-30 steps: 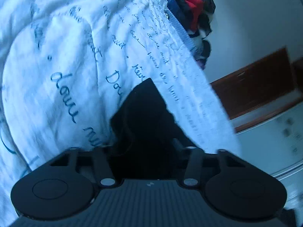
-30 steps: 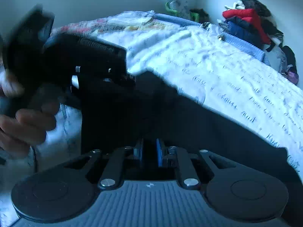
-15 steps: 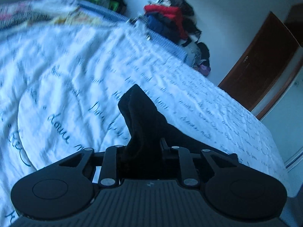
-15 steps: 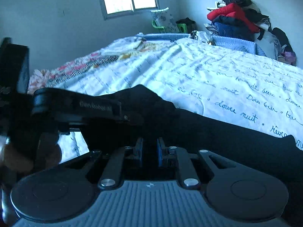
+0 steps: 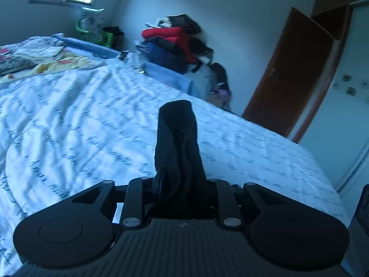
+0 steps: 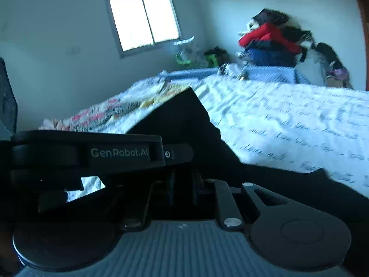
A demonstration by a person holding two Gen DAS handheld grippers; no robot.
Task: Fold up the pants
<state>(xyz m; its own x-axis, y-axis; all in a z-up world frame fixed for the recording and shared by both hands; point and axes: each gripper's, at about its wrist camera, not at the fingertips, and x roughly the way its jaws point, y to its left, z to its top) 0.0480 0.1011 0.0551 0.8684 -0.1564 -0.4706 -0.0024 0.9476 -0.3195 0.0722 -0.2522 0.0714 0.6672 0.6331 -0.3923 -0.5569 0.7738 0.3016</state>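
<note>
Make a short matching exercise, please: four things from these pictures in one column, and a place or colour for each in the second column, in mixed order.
Things:
1. pants
2. window
3. clothes pile
4. door

Descriptions:
A. brown, standing open on the right of the left wrist view
B. black, clamped in both grippers
C. red and dark items stacked beyond the far edge of the bed
D. bright, high on the far wall

Pairs: 1-B, 2-D, 3-C, 4-A

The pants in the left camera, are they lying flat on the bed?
No, the black pants stick up bunched between the left hand-held gripper fingers, above the white bed cover.
</note>
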